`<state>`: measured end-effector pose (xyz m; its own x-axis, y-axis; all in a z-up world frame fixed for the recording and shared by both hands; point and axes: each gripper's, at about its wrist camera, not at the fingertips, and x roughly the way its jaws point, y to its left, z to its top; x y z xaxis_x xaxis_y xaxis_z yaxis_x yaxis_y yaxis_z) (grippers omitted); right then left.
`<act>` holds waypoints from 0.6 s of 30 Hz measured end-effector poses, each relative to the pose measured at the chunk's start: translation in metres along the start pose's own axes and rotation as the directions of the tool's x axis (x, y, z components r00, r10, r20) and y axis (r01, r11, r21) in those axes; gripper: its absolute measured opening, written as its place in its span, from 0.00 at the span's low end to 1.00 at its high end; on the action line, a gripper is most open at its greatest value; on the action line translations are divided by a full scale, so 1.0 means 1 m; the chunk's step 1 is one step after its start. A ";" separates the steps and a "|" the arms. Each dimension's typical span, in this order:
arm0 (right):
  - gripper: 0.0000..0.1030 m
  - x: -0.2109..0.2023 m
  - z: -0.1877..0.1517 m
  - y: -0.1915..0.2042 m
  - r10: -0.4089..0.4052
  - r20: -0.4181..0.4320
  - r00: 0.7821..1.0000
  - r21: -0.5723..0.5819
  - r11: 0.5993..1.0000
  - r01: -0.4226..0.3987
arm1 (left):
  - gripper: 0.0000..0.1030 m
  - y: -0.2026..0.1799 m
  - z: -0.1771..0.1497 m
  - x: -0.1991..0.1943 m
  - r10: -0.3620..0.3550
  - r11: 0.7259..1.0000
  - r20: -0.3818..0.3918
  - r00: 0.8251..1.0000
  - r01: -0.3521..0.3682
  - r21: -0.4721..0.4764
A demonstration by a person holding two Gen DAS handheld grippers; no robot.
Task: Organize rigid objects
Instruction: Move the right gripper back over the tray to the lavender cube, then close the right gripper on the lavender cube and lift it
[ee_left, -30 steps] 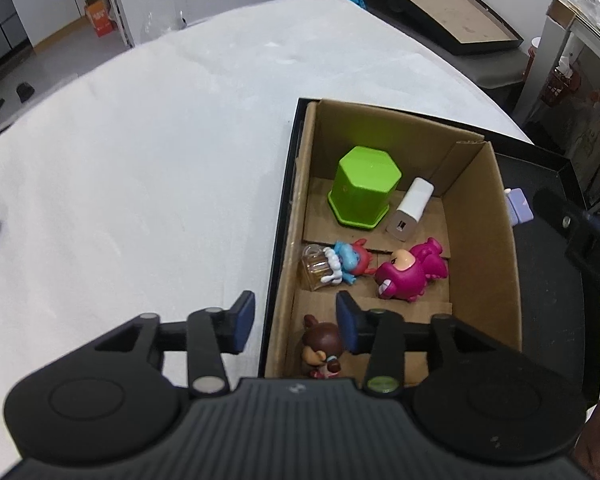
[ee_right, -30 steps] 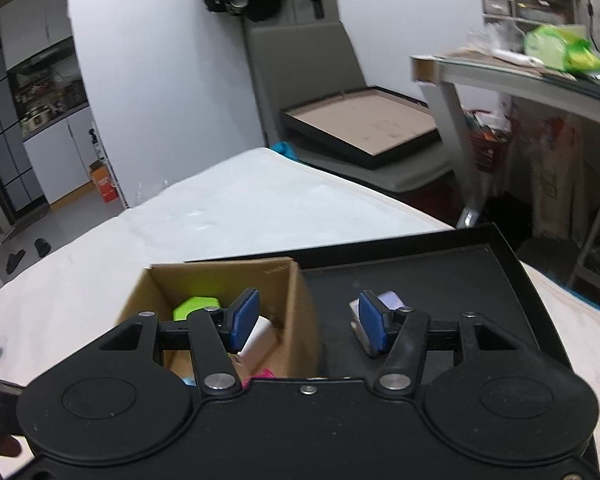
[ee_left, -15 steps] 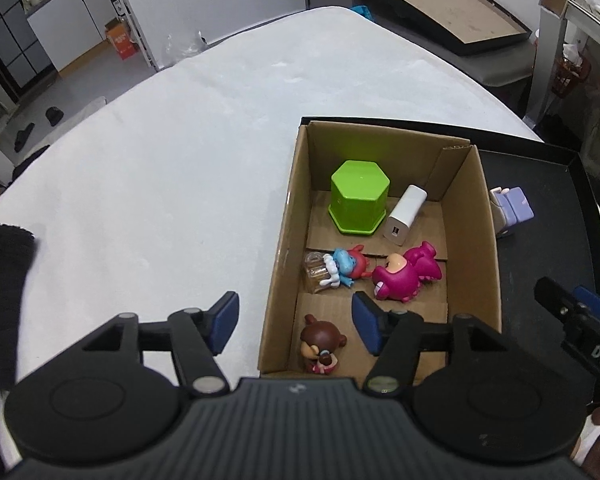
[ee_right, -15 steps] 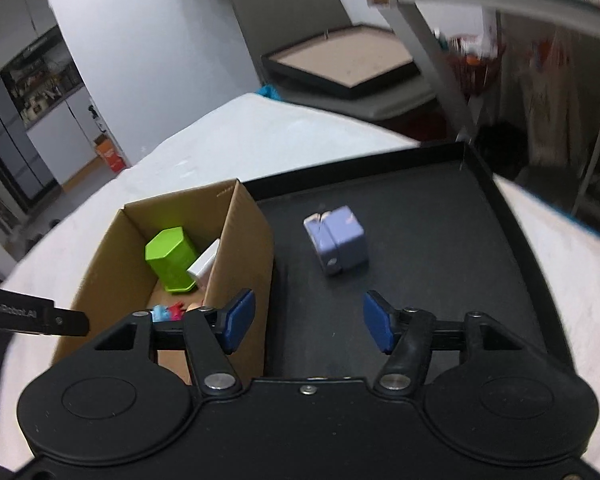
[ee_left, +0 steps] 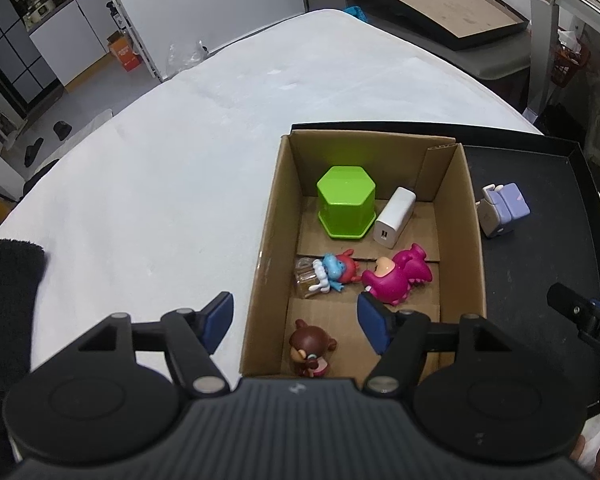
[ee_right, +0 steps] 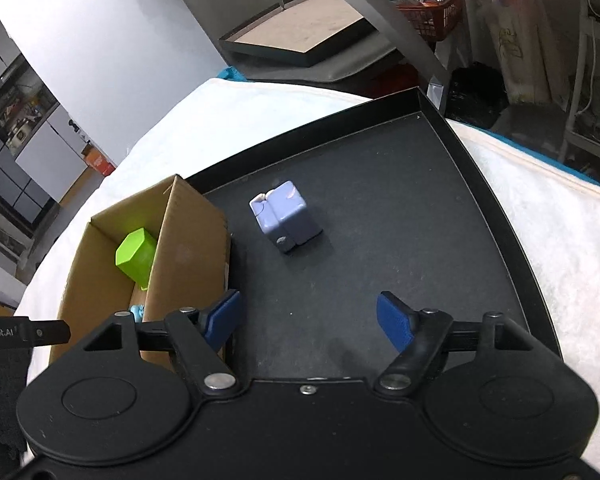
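Cardboard box (ee_left: pixel 470 216) is set at the left side of a black tray (ee_left: pixel 540 264), and the tray is laid on a counter (ee_left: pixel 172 184) covered in white cloth. Inside the box a green hexagonal pot (ee_left: pixel 346 202) is stood upside down near the far wall, with a white charger (ee_left: pixel 395 217) laid just beside it on the right. Nearer the camera, a blue figure (ee_left: pixel 332 272) and a pink dinosaur (ee_left: pixel 396 276) are lain side by side, and a brown bear (ee_left: pixel 310 348) is placed by the near wall.

The left gripper (ee_left: pixel 296 322) is held above the box's near left corner, pointed forward and down, its jaws spread wide with nothing between them; one blue pad (ee_left: pixel 219 318) is seen over the cloth, the other over the box floor.

A lilac cube (ee_right: pixel 286 218) is left alone on the tray floor, well apart from the box wall. The right gripper (ee_right: pixel 310 320) is held over the tray, tilted down toward the cube and short of it, jaws released and wide, empty. In the right wrist view the pot (ee_right: pixel 137 254) is glimpsed over the box wall (ee_right: pixel 188 248), and the tip of the left tool is seen at the left edge.
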<state>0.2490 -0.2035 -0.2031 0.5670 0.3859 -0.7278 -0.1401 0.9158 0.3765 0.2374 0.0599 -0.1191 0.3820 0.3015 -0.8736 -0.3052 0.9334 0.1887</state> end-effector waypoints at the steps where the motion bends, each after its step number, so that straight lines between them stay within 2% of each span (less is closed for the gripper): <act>1: 0.73 0.001 0.001 -0.001 -0.001 -0.001 1.000 -0.001 1.000 0.001 | 0.65 -0.002 0.001 0.001 0.003 1.000 0.000 1.000 -0.003 0.004; 11: 0.76 0.021 0.010 0.001 -0.007 0.018 1.000 -0.030 1.000 0.008 | 0.65 -0.011 0.015 0.016 0.027 0.999 -0.003 1.000 -0.027 0.045; 18: 0.76 0.049 0.018 0.011 -0.020 0.052 0.998 -0.099 0.995 0.025 | 0.65 -0.015 0.022 0.034 0.089 0.991 -0.040 0.995 -0.085 0.100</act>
<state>0.2903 -0.1765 -0.2243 0.6107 0.3614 -0.7046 -0.2053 0.9316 0.2999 0.2746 0.0602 -0.1418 0.3179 0.3755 -0.8706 -0.2473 0.9193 0.3062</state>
